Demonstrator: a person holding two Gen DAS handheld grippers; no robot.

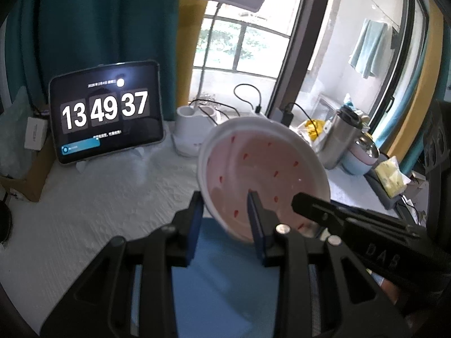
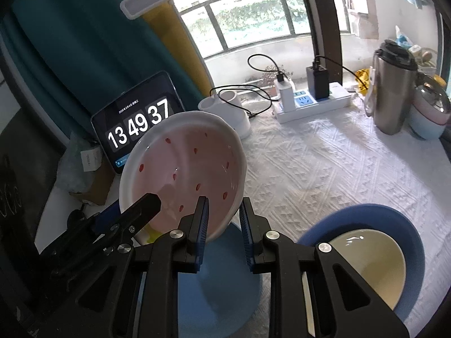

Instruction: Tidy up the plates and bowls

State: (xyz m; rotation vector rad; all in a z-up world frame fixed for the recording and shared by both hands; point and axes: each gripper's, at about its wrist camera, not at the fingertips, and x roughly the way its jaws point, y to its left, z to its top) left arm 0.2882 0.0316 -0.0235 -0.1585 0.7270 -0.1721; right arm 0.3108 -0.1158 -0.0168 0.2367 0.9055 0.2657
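A pink strawberry-print bowl with a white rim (image 1: 262, 174) (image 2: 183, 174) is held tilted in the air above a light blue plate (image 1: 222, 281) (image 2: 220, 278). My left gripper (image 1: 225, 211) and my right gripper (image 2: 224, 217) each straddle its rim, one finger inside and one outside. In both views the jaws look wider than the rim, so the grip is unclear. The right gripper's finger (image 1: 315, 205) shows in the left wrist view, the left one (image 2: 141, 205) in the right wrist view. A cream bowl (image 2: 369, 264) sits in a dark blue bowl (image 2: 406, 225) at the right.
A tablet clock (image 1: 105, 112) leans at the back left. A white lamp base (image 1: 191, 132), a power strip with chargers (image 2: 310, 101), a steel flask (image 2: 391, 90) and a pastel lunch container (image 2: 428, 115) stand along the back of the white tablecloth (image 2: 324, 163).
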